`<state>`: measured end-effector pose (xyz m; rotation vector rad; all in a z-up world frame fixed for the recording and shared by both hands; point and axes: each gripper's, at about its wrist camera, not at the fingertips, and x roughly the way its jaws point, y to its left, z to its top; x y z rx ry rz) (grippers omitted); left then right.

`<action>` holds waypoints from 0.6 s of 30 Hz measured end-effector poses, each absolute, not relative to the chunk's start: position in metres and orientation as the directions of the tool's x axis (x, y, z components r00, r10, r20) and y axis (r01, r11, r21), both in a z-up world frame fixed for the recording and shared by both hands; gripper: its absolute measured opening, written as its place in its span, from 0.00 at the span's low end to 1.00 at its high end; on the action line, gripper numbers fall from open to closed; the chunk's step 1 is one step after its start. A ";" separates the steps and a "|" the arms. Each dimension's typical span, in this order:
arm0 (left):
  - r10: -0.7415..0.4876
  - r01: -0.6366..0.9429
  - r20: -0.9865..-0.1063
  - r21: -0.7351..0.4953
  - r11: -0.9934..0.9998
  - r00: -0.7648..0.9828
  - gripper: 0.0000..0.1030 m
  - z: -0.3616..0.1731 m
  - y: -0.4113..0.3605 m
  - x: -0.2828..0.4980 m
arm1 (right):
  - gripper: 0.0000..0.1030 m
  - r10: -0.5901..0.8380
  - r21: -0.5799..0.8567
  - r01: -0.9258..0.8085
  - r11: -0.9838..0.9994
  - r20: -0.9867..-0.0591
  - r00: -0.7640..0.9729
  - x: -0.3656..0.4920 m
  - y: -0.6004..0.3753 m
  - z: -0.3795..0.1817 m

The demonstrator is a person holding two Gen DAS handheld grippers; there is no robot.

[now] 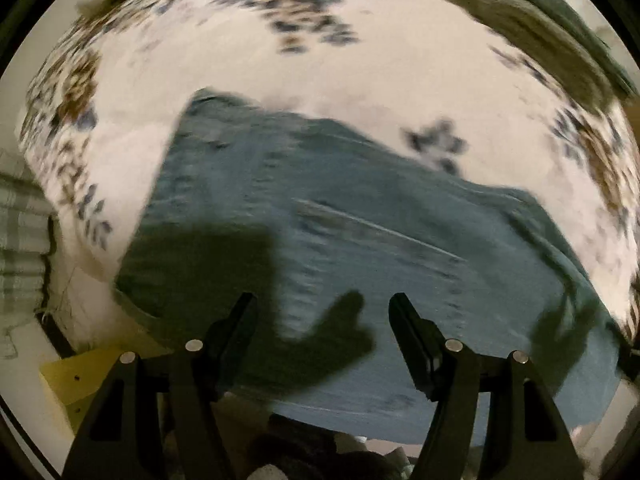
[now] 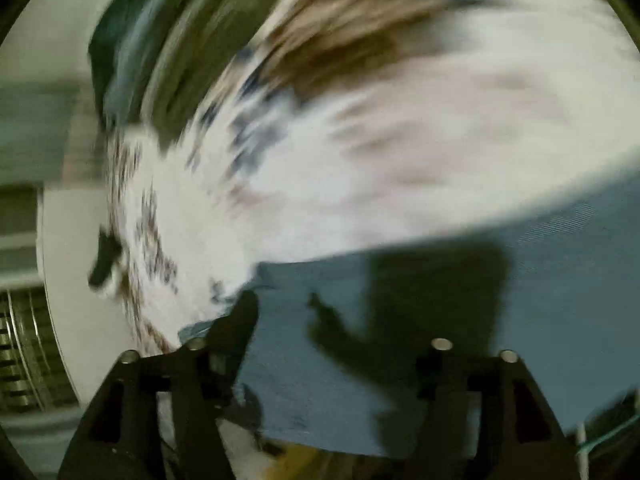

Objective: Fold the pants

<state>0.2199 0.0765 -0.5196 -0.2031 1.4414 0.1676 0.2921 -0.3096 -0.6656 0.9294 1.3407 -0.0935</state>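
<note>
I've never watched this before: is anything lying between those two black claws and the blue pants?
Nothing visible does. The left gripper hangs open above the pants on the floral sheet, only shadows between them. The right gripper is also open over the pants.

motion blur smears the floral bedsheet (image 2: 400,140) in the right wrist view; the right gripper's (image 2: 340,332) right fingertip merges into shadow.

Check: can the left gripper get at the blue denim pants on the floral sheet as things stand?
Probably yes. The left gripper is open over the blue denim pants, which lie flat on the white floral sheet right ahead of the fingertips. Only its own shadow falls between them. Motion blur hides the exact gap.
</note>
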 end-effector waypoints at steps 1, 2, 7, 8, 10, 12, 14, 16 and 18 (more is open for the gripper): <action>-0.013 -0.215 -0.992 -0.039 0.976 0.122 0.64 -0.520 0.067 0.223 | 0.68 0.395 0.490 0.596 0.636 -0.870 0.294 0.267 -0.333 -0.665; -0.017 -0.172 -0.993 -0.037 0.984 0.118 0.64 -0.522 0.049 0.225 | 0.68 0.335 0.456 0.658 0.599 -0.889 0.311 0.233 -0.366 -0.663; -0.065 -0.047 -0.995 -0.069 0.997 0.080 0.64 -0.538 -0.018 0.231 | 0.68 0.145 0.367 0.879 0.306 -0.930 0.338 0.082 -0.522 -0.672; -0.084 -0.027 -0.994 -0.086 0.996 0.070 0.64 -0.543 -0.031 0.231 | 0.68 0.109 0.372 0.890 0.263 -0.928 0.356 0.058 -0.543 -0.676; -0.114 0.009 -0.992 -0.114 0.993 0.047 0.64 -0.553 -0.057 0.231 | 0.68 0.081 0.410 0.883 0.229 -0.912 0.402 0.035 -0.571 -0.684; -0.129 0.050 -0.991 -0.127 0.991 0.038 0.64 -0.562 -0.075 0.230 | 0.68 0.085 0.458 0.866 0.204 -0.889 0.450 0.020 -0.599 -0.697; -0.102 0.078 -0.994 -0.100 0.992 0.027 0.65 -0.569 -0.098 0.216 | 0.65 0.084 0.497 0.850 0.174 -0.868 0.490 0.018 -0.610 -0.711; -0.072 0.102 -0.997 -0.069 0.992 0.031 0.73 -0.578 -0.102 0.217 | 0.60 0.070 0.551 0.822 0.145 -0.834 0.547 0.021 -0.625 -0.721; -0.058 0.123 -0.997 -0.051 0.991 0.051 0.80 -0.586 -0.097 0.210 | 0.57 0.033 0.604 0.786 0.131 -0.795 0.605 0.026 -0.629 -0.725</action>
